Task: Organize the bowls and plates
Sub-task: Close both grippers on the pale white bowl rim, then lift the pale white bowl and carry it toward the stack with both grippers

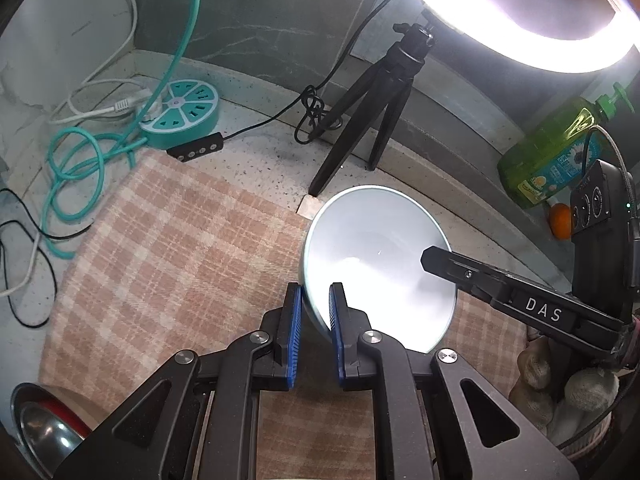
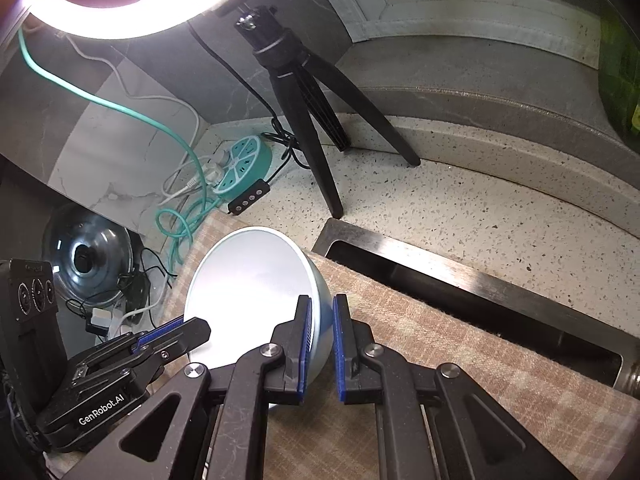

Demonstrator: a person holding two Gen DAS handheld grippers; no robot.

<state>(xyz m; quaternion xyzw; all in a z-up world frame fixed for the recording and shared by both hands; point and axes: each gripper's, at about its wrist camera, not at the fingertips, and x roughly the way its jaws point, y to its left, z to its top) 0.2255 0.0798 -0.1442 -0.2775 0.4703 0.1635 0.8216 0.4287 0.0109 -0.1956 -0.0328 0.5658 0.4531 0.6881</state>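
A pale blue bowl (image 1: 380, 248) (image 2: 256, 280) hangs tilted over the pink checked cloth (image 1: 180, 248) (image 2: 440, 320), held from two sides. My left gripper (image 1: 316, 294) is shut on the bowl's near rim, one blue pad inside and one outside. In the right wrist view my right gripper (image 2: 322, 306) is shut on the opposite rim, the bowl's wall between its pads. The right gripper (image 1: 438, 260) reaches into the bowl from the right in the left wrist view. The left gripper (image 2: 192, 330) shows at the bowl's left edge in the right wrist view.
A black tripod (image 1: 372, 92) (image 2: 304, 92) with a bright ring light (image 1: 520, 12) stands behind the cloth. A teal power strip (image 1: 186, 114) and cables lie at the back left. A green detergent bottle (image 1: 556, 152), a sink edge (image 2: 460, 280), a metal lid (image 2: 90, 256) and a steel bowl (image 1: 44, 424) are around.
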